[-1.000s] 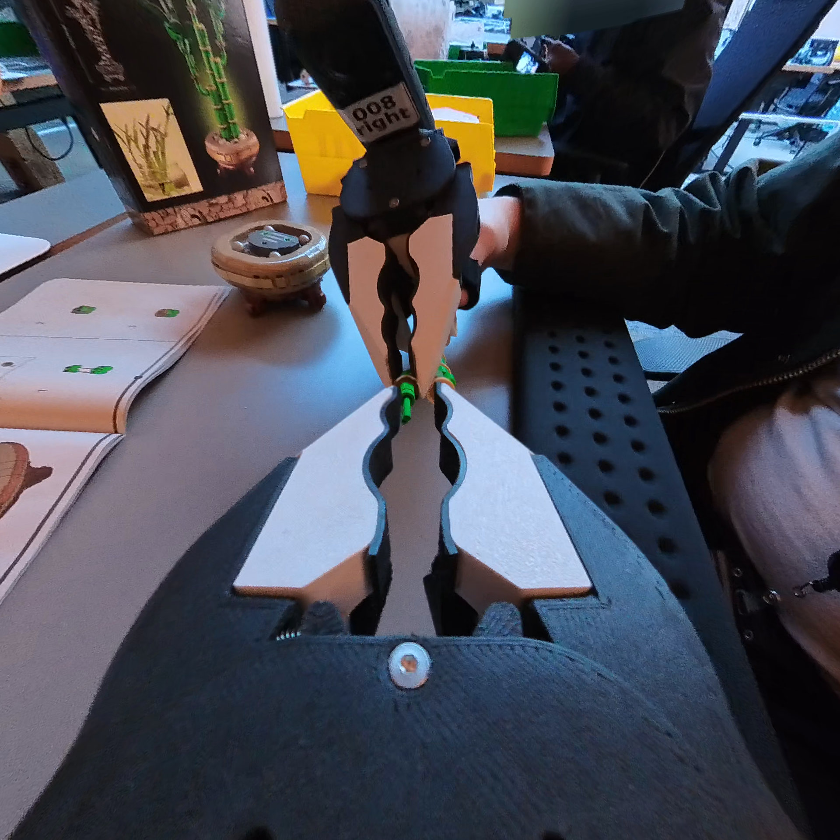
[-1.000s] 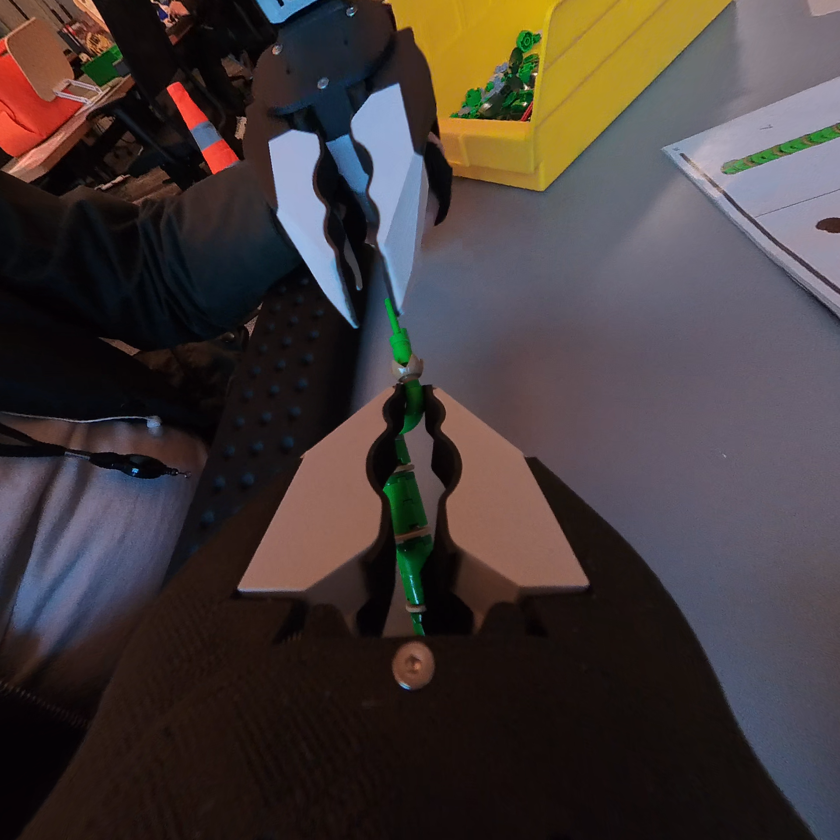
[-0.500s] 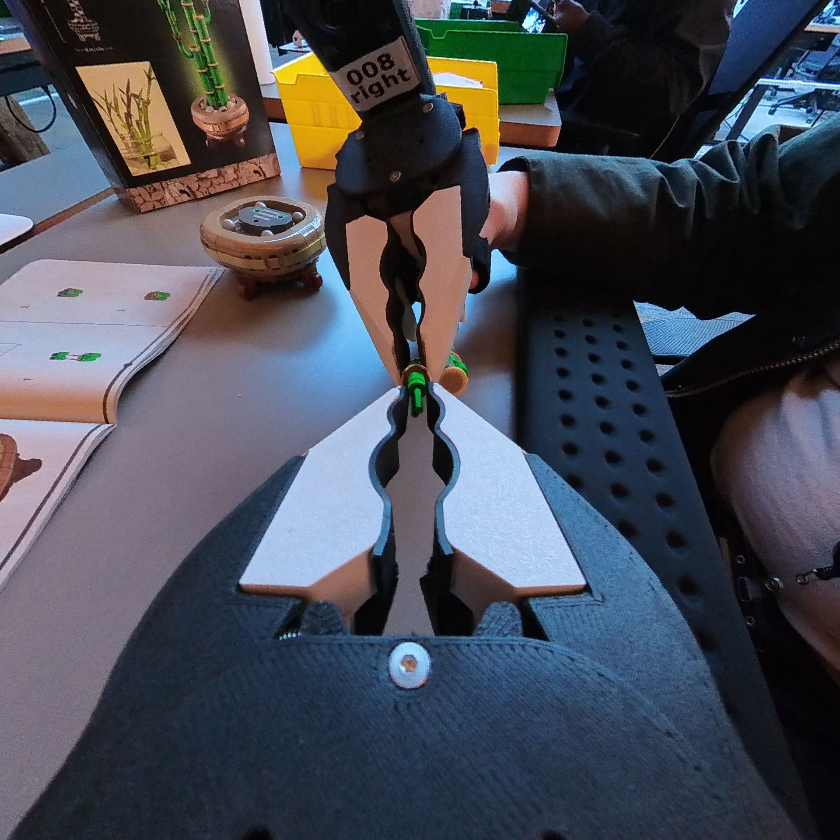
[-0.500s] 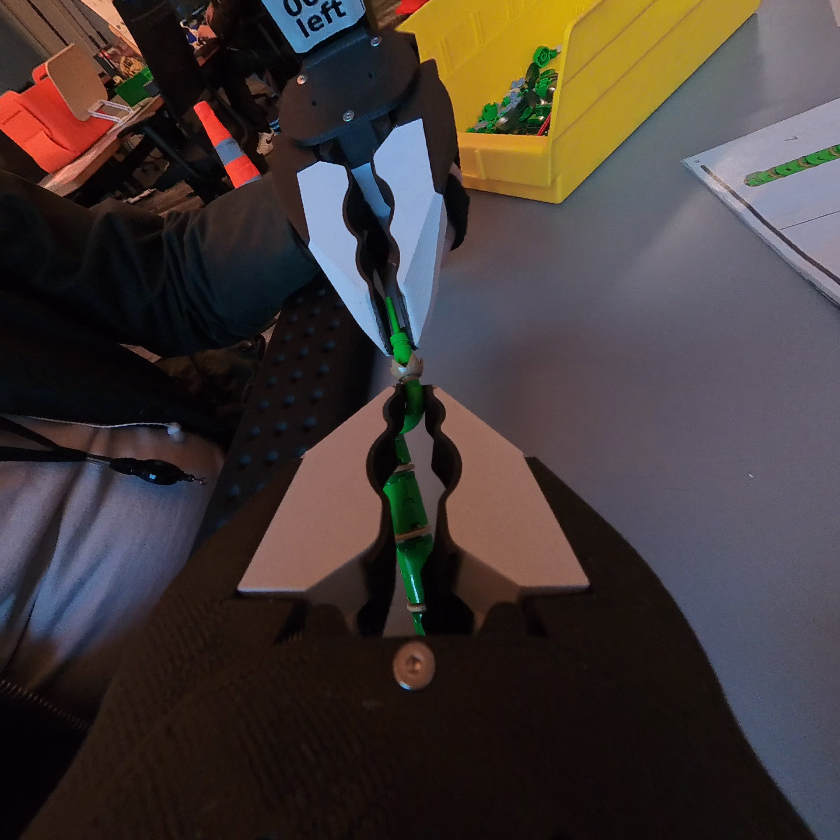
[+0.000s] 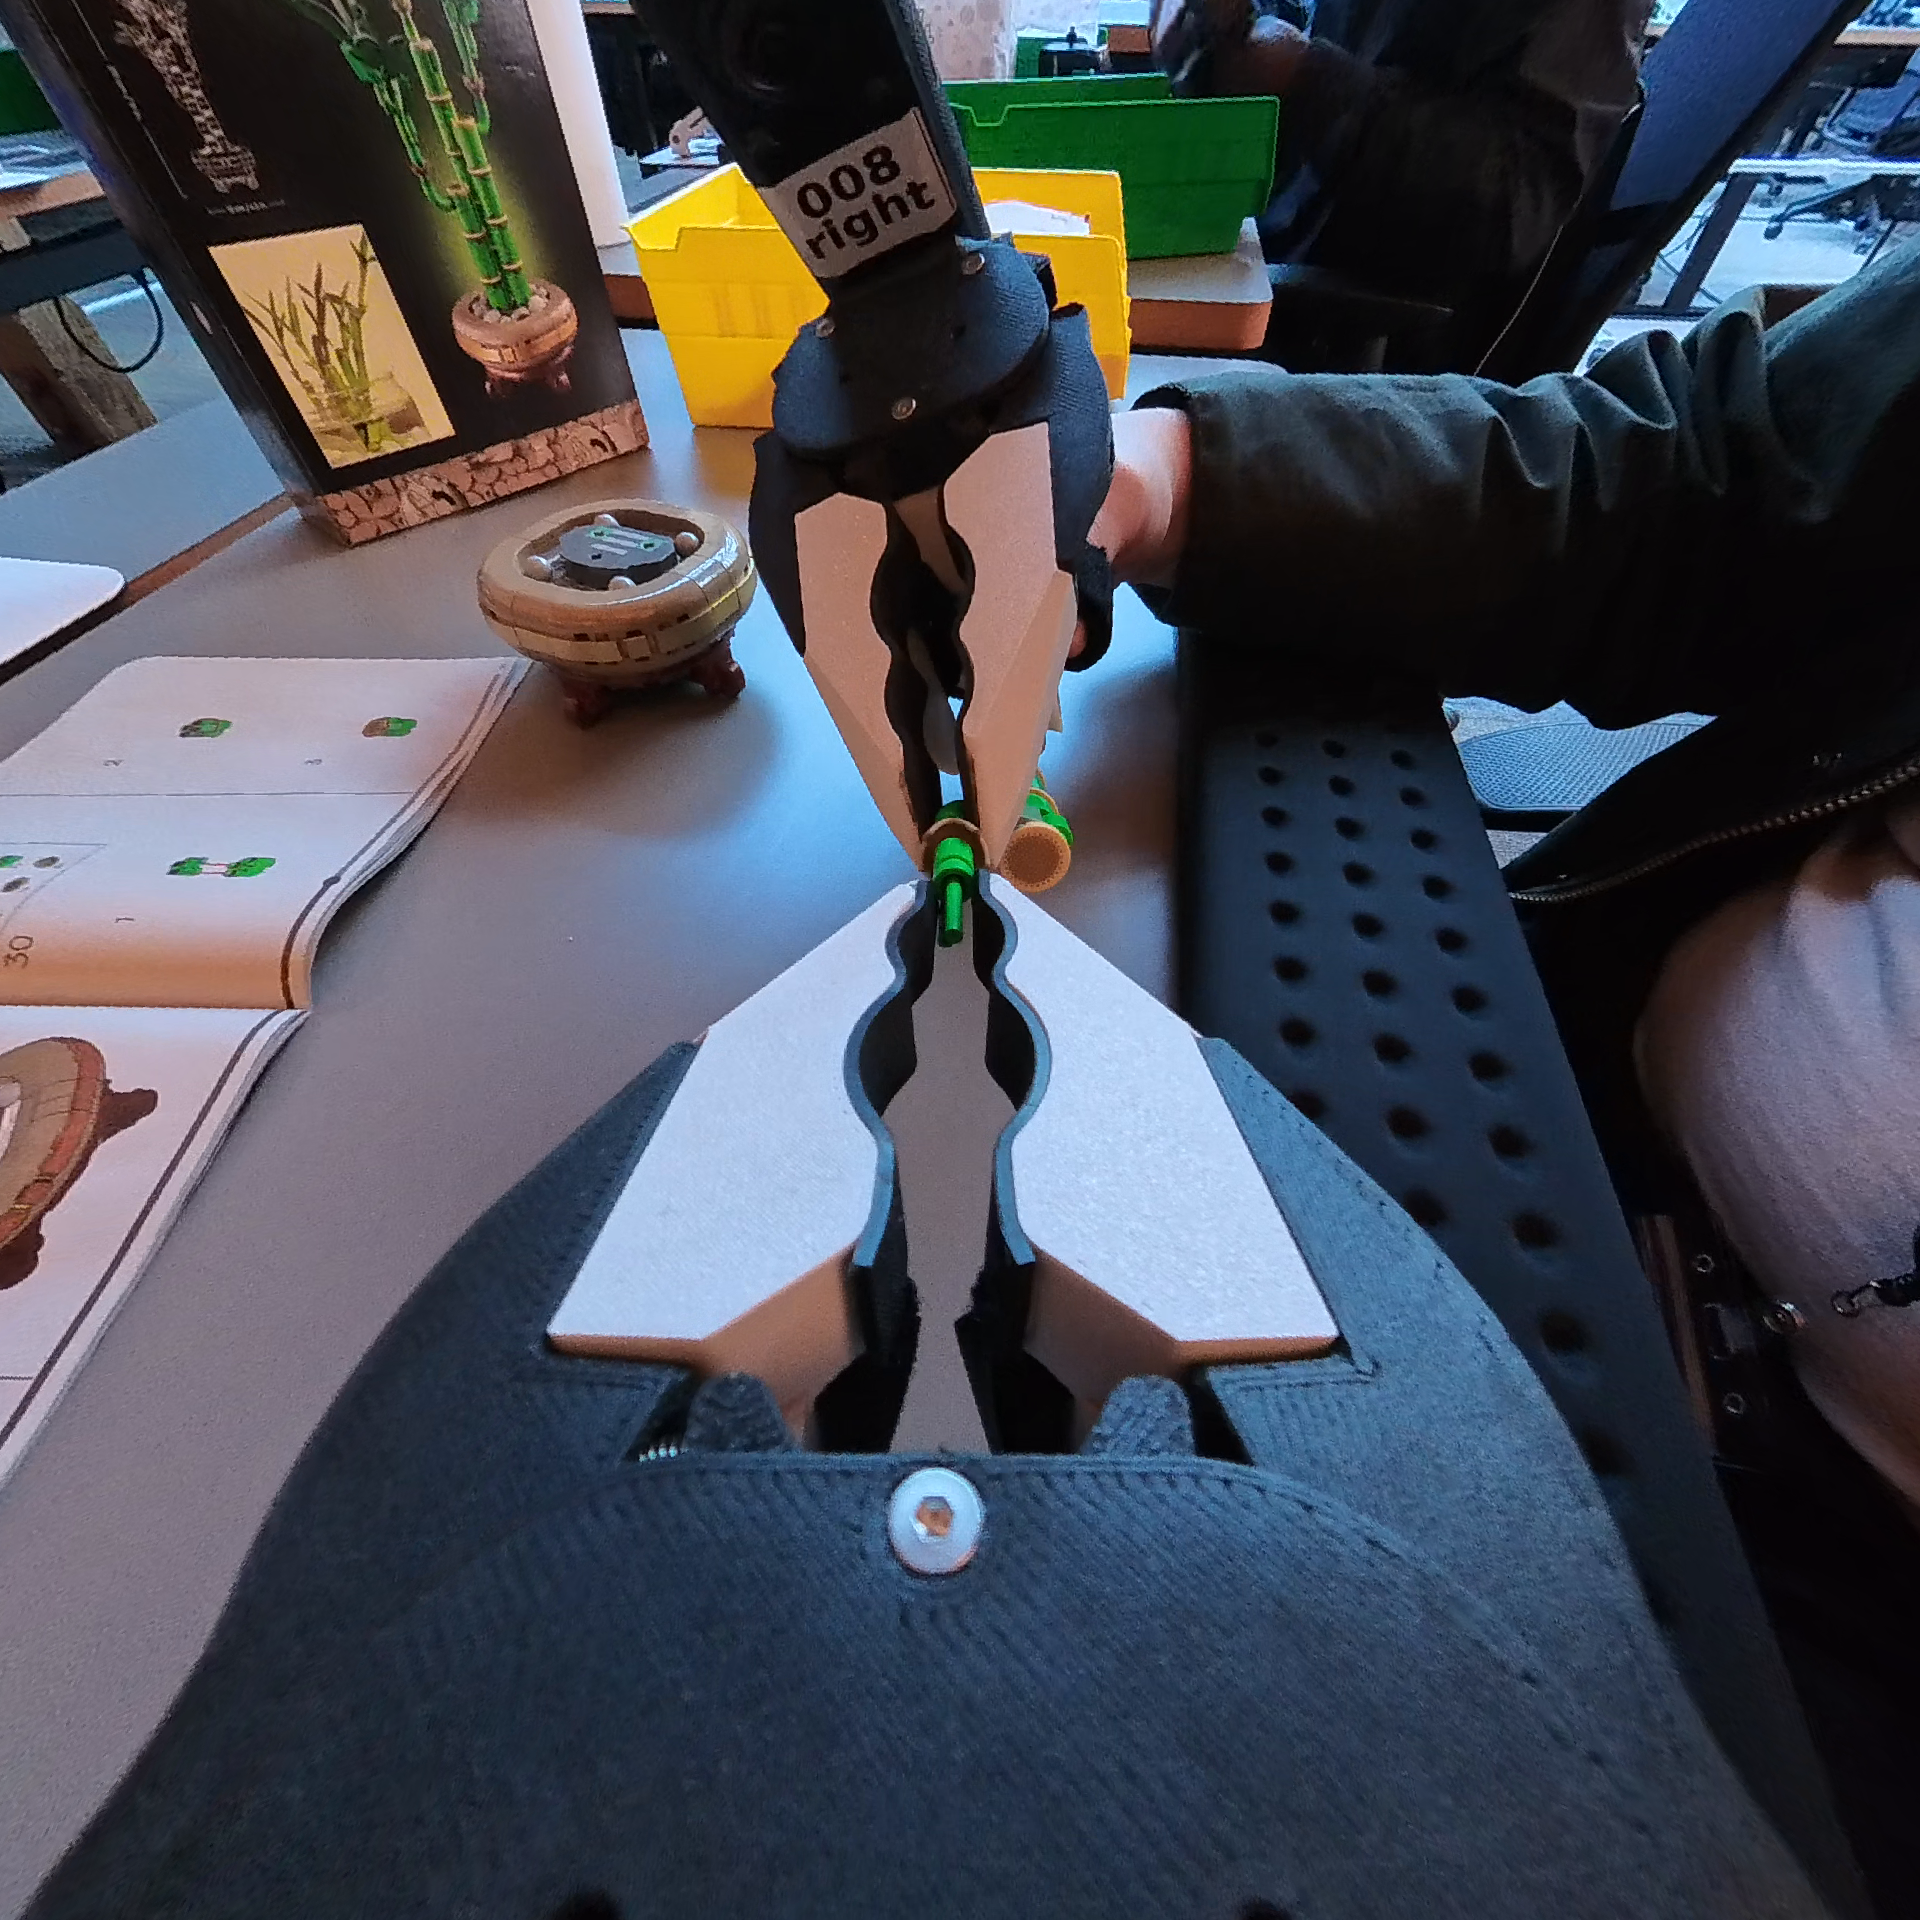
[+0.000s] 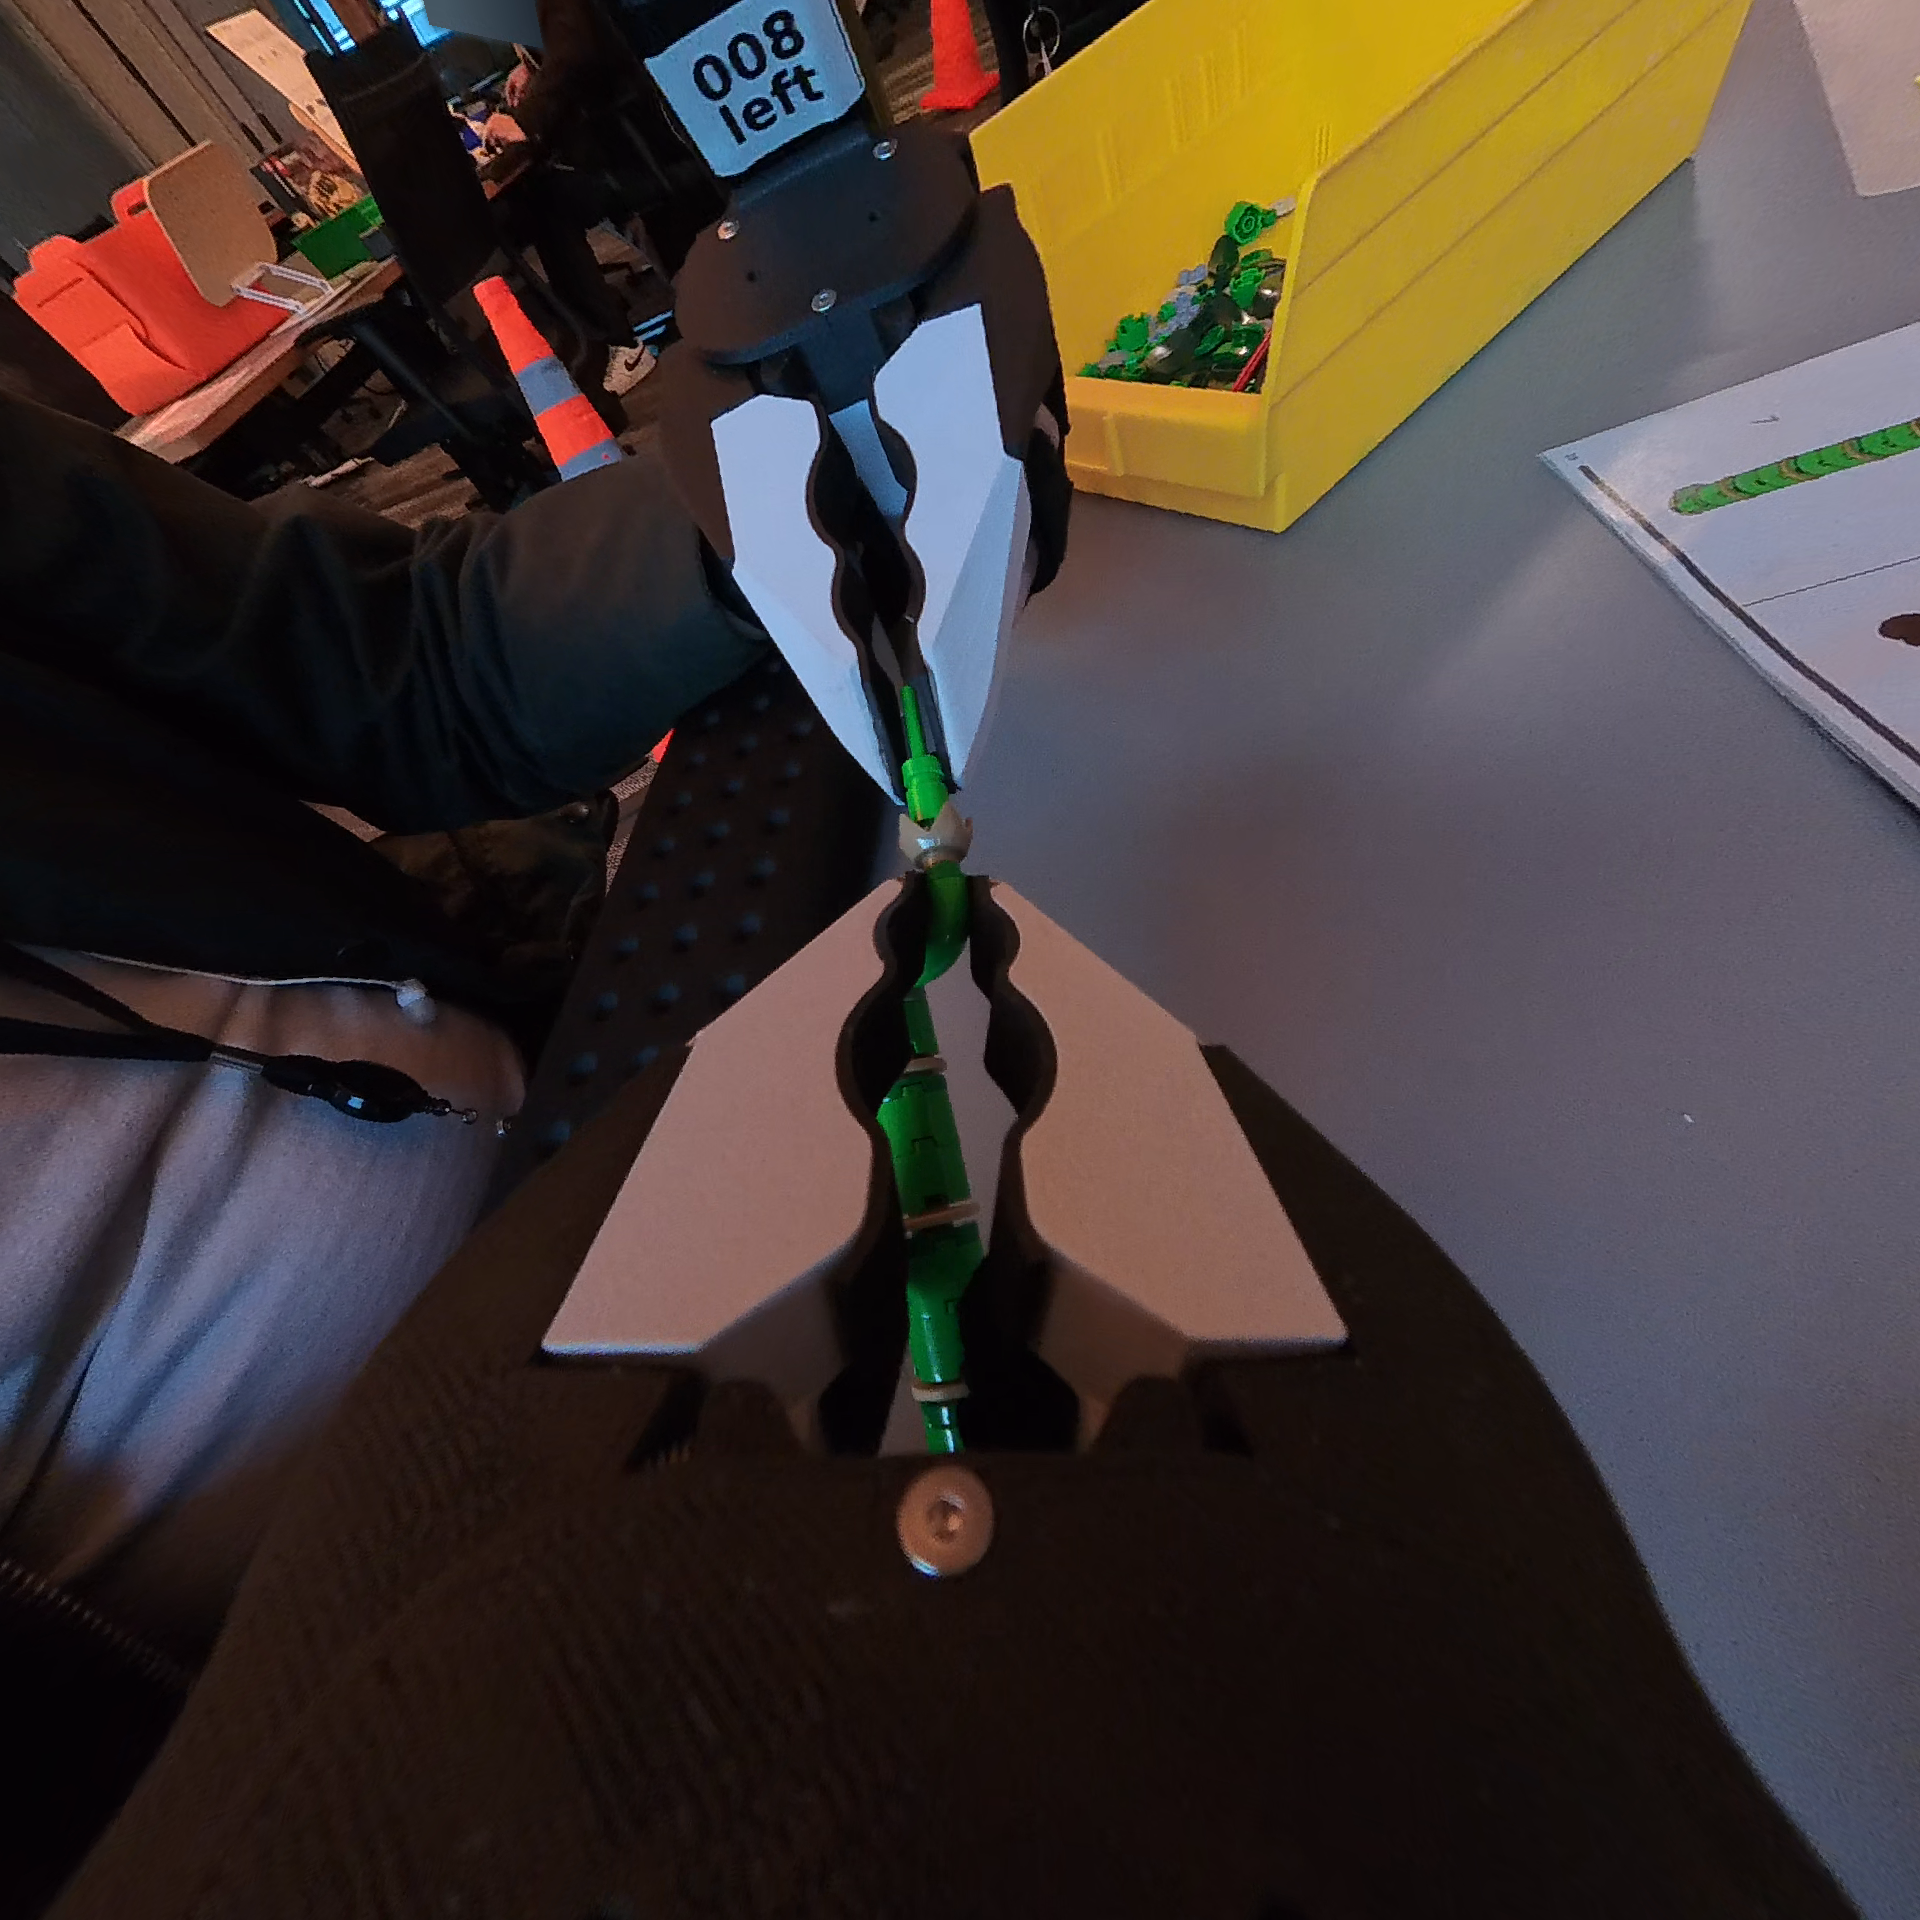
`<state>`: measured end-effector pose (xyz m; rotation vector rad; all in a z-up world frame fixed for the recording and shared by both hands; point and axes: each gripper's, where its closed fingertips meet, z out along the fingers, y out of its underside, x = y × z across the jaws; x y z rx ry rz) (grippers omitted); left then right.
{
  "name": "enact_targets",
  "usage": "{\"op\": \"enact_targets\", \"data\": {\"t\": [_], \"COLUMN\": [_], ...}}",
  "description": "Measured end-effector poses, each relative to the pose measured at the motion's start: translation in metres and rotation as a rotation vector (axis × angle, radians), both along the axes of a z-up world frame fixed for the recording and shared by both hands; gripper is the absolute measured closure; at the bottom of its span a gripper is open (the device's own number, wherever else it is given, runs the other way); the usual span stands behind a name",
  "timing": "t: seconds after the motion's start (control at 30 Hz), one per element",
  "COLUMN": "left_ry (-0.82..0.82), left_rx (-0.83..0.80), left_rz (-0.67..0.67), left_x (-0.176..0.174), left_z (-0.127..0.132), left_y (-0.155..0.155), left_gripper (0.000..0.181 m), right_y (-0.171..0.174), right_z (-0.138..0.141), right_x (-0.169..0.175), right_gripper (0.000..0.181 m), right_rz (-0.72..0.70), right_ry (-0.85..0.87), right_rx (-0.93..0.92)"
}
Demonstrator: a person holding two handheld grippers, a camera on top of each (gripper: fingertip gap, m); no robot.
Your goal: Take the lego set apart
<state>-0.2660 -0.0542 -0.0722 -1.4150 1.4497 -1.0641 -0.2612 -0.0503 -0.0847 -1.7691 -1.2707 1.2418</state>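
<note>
Both grippers meet tip to tip above the grey table (image 5: 540, 997). Right gripper (image 6: 943, 883) clamps narrow on the green bamboo stalk (image 6: 928, 1132), which runs lengthwise between its fingers; tan rings mark the joints. Stalk tip, a thin green pin (image 5: 951, 894), pokes out beyond a tan collar (image 6: 935, 834). Left gripper (image 5: 951, 896) is pinched narrow around that pin at its very fingertips. A second tan-ended green piece (image 5: 1039, 844) shows just beside the right gripper's tips. Round tan pot base (image 5: 615, 594) stands well apart, near the set box (image 5: 343, 260). Open instruction booklet (image 5: 197, 831) lies at left; yellow bin (image 6: 1382, 229) holds loose green parts
</note>
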Motion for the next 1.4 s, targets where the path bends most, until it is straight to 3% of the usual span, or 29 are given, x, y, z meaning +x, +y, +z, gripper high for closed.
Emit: {"op": "enact_targets", "data": {"t": [0.27,0.33,0.4,0.43,0.5,0.63,0.77,0.83,1.03,1.2,1.4], "left_ry": [0.000,-0.168,-0.369,-0.402,-0.381,-0.273,-0.299,-0.294,-0.231,-0.179,-0.186], "left_rx": [0.008,-0.016,-0.114,-0.139,-0.120,-0.109,-0.145,-0.150,-0.131,-0.120,-0.134], "left_rz": [0.016,0.095,0.091,0.075,0.063,0.032,0.031,0.030,0.019,-0.001,-0.024], "left_x": [-0.004,-0.026,-0.053,-0.057,-0.050,-0.031,-0.033,-0.033,-0.023,-0.016,-0.016], "left_z": [0.002,0.032,0.064,0.069,0.065,0.045,0.048,0.047,0.037,0.027,0.029], "left_y": [0.002,0.018,0.025,0.025,0.021,0.012,0.014,0.013,0.010,0.004,0.000], "left_gripper": [0.176,0.177,0.177,0.177,0.177,0.176,0.176,0.176,0.176,0.176,0.176], "right_y": [-0.001,0.013,0.015,0.016,0.019,0.015,0.017,0.022,0.008,0.003,0.001], "right_z": [-0.005,-0.026,0.000,0.015,0.020,-0.004,-0.020,-0.014,0.041,0.038,0.038], "right_x": [0.005,0.029,0.036,0.037,0.036,0.024,0.017,0.014,-0.005,-0.016,-0.014], "right_gripper": [0.174,0.174,0.175,0.175,0.175,0.174,0.172,0.154,0.149,0.168,0.176], "right_rz": [0.004,-0.067,-0.080,-0.076,-0.092,-0.056,-0.051,-0.077,-0.058,-0.053,-0.051], "right_ry": [-0.037,-0.156,0.015,0.093,0.107,0.001,-0.061,-0.038,0.200,0.161,0.156], "right_rx": [-0.001,0.043,-0.043,-0.066,-0.037,-0.027,-0.019,0.010,0.158,0.217,0.224]}}
